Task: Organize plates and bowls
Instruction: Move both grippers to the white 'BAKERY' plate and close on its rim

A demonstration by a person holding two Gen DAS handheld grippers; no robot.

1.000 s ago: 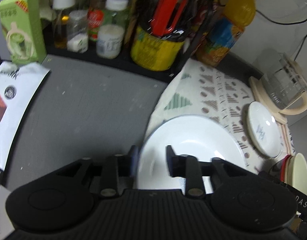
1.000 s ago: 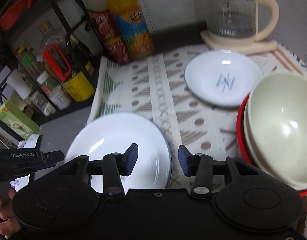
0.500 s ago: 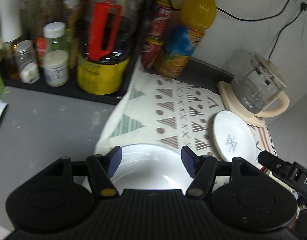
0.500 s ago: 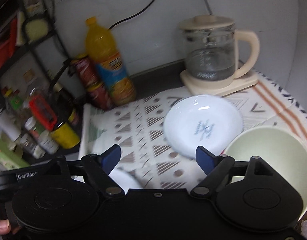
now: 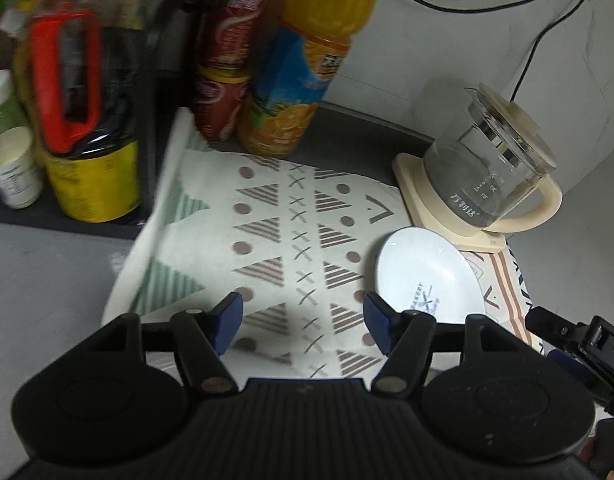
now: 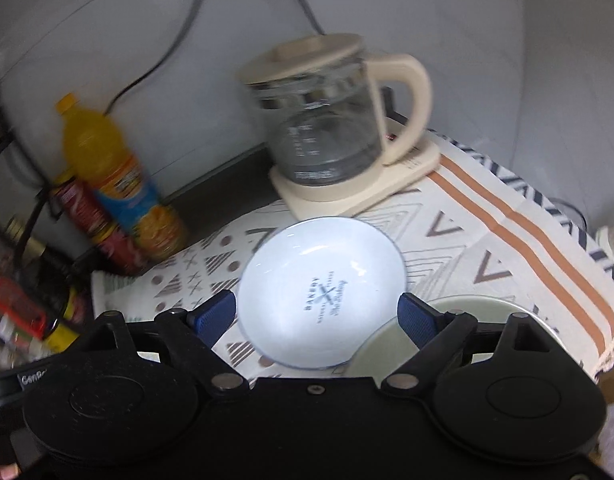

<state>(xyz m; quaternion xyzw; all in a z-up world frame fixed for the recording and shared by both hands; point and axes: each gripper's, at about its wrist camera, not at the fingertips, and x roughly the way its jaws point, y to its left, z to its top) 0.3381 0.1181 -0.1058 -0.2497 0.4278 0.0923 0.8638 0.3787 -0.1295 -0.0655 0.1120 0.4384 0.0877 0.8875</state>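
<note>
Hovering over the patterned cloth [image 5: 275, 240], the left claw [image 5: 299, 322] stands with its blue pads [image 5: 227, 320] apart and only the printed triangles and crosses showing between them; its jaws have just been opening and hold nothing. The small white plate [image 5: 427, 276] with a printed emblem lies on the cloth at the centre right of the left wrist view, just beyond the right-hand pad and apart from it. Behind the plate, at the right, a glass kettle [image 5: 491, 168] with a cream handle sits on its cream base, with a black cable running up the wall. At the upper middle stand an orange juice bottle [image 5: 307, 64] and two stacked red cans [image 5: 223, 68]; left of them a dark rack holds a yellow-labelled jug [image 5: 95, 176] with a red handle and some white-capped jars, all blurred. The tip of the other tool shows at the right edge. In the right wrist view the right claw [image 6: 317, 316] is spread wide, its jaws having just been opening, and the same white plate [image 6: 323, 292] shows in the gap between its pads [image 6: 417, 318]; neither pad visibly presses on the rim. A pale green bowl [image 6: 391, 340] lies at the lower right, next to the plate and partly hidden by the claw's arm. The grey desk [image 5: 39, 276] shows at the left, beside the cloth's edge.
</note>
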